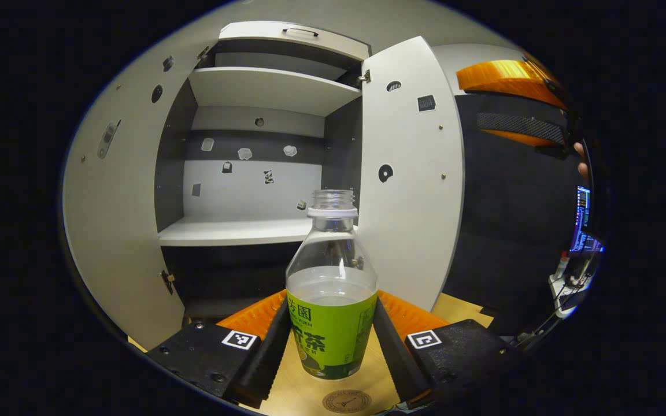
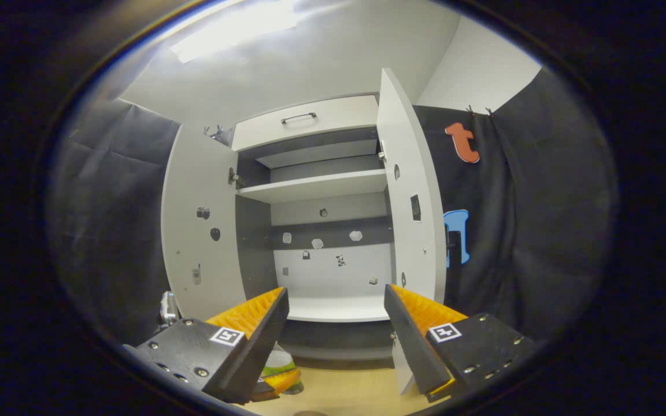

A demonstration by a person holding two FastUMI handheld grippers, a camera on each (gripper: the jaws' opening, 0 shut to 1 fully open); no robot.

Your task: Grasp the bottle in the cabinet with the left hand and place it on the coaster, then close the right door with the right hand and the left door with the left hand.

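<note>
— How is the light?
— Bright from overhead; a ceiling light point(image 2: 235, 29) glares white above the right hand-held gripper point(image 2: 336, 329); the cabinet point(image 2: 321, 190) shelves ahead are evenly lit, the recess beneath them dark.
— Sharpness?
— Crisp at centre; straight door edges bow toward the rim; the edges dim and blur slightly.

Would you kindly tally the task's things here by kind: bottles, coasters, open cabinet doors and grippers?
Bottle: 1
Coaster: 1
Open cabinet doors: 2, left door and right door
Grippers: 2, left gripper and right gripper
Total: 6
</note>
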